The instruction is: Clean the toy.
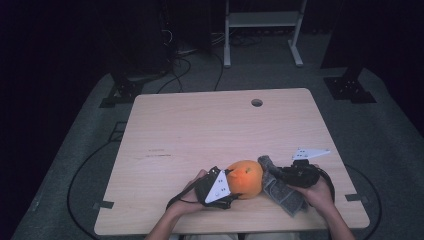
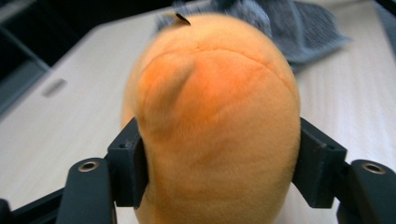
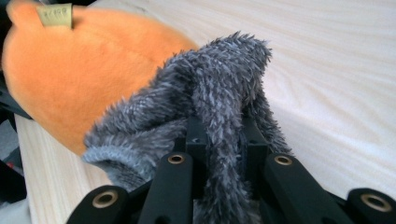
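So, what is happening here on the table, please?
A person works at a wooden table with a gripper in each hand. The left gripper is clamped around an orange plush toy, its jaws pressing on both sides. The right gripper is shut on a fold of grey fuzzy cloth. The cloth lies right beside the toy, near the table's front edge, and seems to touch it.

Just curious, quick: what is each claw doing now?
Left gripper: closed on the orange plush toy.
Right gripper: closed on the grey fuzzy cloth.

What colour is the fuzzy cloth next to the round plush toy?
Grey; the fuzzy grey cloth shows best in the right gripper view.
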Motion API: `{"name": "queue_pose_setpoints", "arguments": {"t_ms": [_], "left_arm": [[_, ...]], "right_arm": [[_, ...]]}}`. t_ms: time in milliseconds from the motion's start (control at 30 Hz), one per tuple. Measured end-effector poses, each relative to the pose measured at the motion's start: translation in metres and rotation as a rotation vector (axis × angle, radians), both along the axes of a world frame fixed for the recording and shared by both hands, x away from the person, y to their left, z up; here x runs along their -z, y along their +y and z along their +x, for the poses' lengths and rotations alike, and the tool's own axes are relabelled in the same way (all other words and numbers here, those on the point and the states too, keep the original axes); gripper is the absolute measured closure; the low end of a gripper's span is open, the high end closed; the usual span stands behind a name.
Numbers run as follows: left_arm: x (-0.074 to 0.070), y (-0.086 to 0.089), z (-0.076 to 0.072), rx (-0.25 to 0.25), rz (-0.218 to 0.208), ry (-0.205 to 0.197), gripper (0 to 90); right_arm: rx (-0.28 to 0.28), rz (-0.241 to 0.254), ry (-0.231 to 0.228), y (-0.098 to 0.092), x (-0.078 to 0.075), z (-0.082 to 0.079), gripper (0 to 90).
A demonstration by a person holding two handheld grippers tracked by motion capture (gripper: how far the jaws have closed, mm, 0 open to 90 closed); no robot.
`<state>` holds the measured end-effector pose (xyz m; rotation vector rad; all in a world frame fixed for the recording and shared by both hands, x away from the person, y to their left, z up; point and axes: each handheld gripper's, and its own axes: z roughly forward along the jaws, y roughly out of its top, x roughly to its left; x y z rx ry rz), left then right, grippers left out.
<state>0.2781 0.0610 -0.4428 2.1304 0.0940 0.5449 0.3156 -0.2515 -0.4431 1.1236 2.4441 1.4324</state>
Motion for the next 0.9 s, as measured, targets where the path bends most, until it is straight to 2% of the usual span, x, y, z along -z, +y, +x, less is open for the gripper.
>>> {"name": "queue_pose_setpoints", "arguments": {"t_ms": [33,67,133,167,233,267,333,433,500,600,700,800,900], "left_arm": [[0.000,0.002,0.000,0.003,0.007,0.001,30.5],[0.000,0.004,0.001,0.005,0.008,0.003,30.0],[0.001,0.004,0.001,0.014,0.009,0.004,29.4],[0.001,0.004,0.002,0.017,0.008,0.004,29.2],[0.001,0.005,0.003,0.020,0.010,0.011,28.8],[0.002,0.005,0.003,0.021,0.013,0.015,28.1],[0.002,0.006,0.004,0.019,0.008,0.023,27.3],[0.001,0.008,0.006,0.016,0.000,0.031,26.6],[0.002,0.007,0.006,0.014,-0.005,0.030,26.6],[0.002,0.006,0.006,0.013,-0.001,0.025,26.4],[0.001,0.003,0.004,0.014,0.003,0.009,26.5],[0.000,-0.002,0.002,0.015,0.014,-0.007,26.1],[-0.001,-0.005,-0.001,0.020,0.031,-0.025,25.4]], "right_arm": [[-0.002,0.019,-0.007,0.000,-0.004,-0.001,77.7],[-0.015,0.053,-0.033,0.000,-0.011,-0.003,77.6],[-0.070,0.134,-0.083,0.005,-0.026,-0.009,77.6],[-0.083,0.140,-0.091,0.008,-0.029,-0.010,77.6],[-0.099,0.099,-0.082,0.015,-0.025,-0.009,77.5],[-0.104,0.087,-0.060,0.017,-0.017,-0.006,77.4],[-0.094,0.114,-0.015,0.014,-0.008,-0.001,77.5],[-0.044,0.008,0.010,0.005,0.001,0.001,77.5],[-0.046,0.002,0.011,0.004,0.001,-0.001,77.6],[-0.078,0.036,-0.033,0.009,-0.015,-0.006,77.6],[-0.139,0.041,-0.100,0.025,-0.037,-0.016,77.6],[-0.212,0.031,-0.178,0.048,-0.057,-0.029,77.7],[-0.247,-0.008,-0.215,0.067,-0.069,-0.036,77.7]]}}
